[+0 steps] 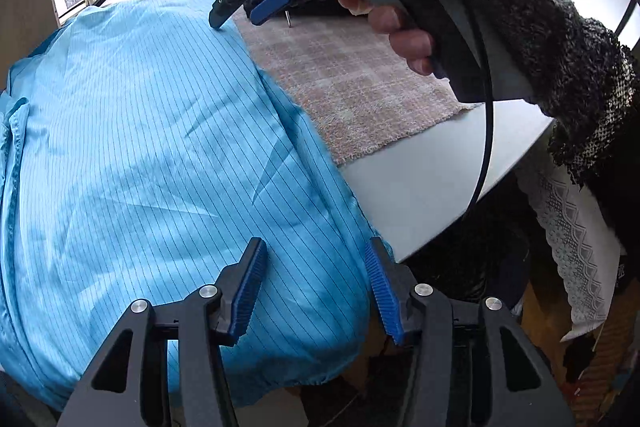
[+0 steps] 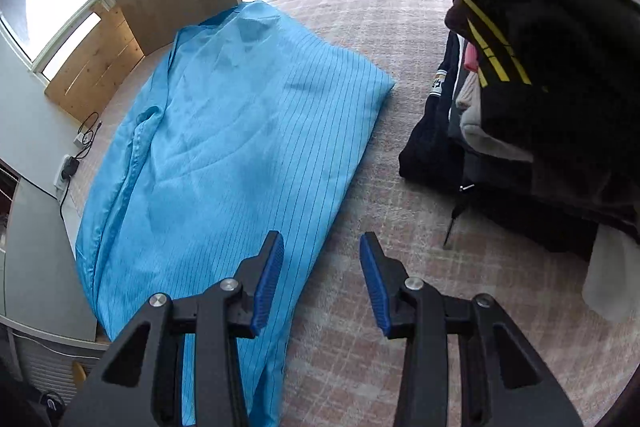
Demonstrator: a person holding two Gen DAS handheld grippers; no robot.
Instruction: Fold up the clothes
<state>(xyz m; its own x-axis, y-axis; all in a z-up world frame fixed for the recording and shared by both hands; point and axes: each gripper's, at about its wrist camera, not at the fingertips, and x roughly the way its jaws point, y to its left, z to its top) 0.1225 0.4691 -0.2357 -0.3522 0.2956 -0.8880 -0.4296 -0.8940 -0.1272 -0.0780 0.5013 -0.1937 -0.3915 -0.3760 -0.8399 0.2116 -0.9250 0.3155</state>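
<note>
A light blue pinstriped garment (image 2: 224, 147) is lying spread flat on the surface (image 1: 420, 187), over a pinkish checked cloth (image 2: 400, 287), with one end drooping past the near edge. The left gripper (image 1: 316, 287) is hovering above that drooping end with its fingers (image 1: 250, 291) spread wide and holding nothing, while the right gripper (image 2: 322, 287) is hanging over the garment's side edge, its fingers (image 2: 268, 287) likewise wide apart and empty. A heap of dark clothes (image 2: 500, 147) is sitting well apart from the blue garment, off to its right.
</note>
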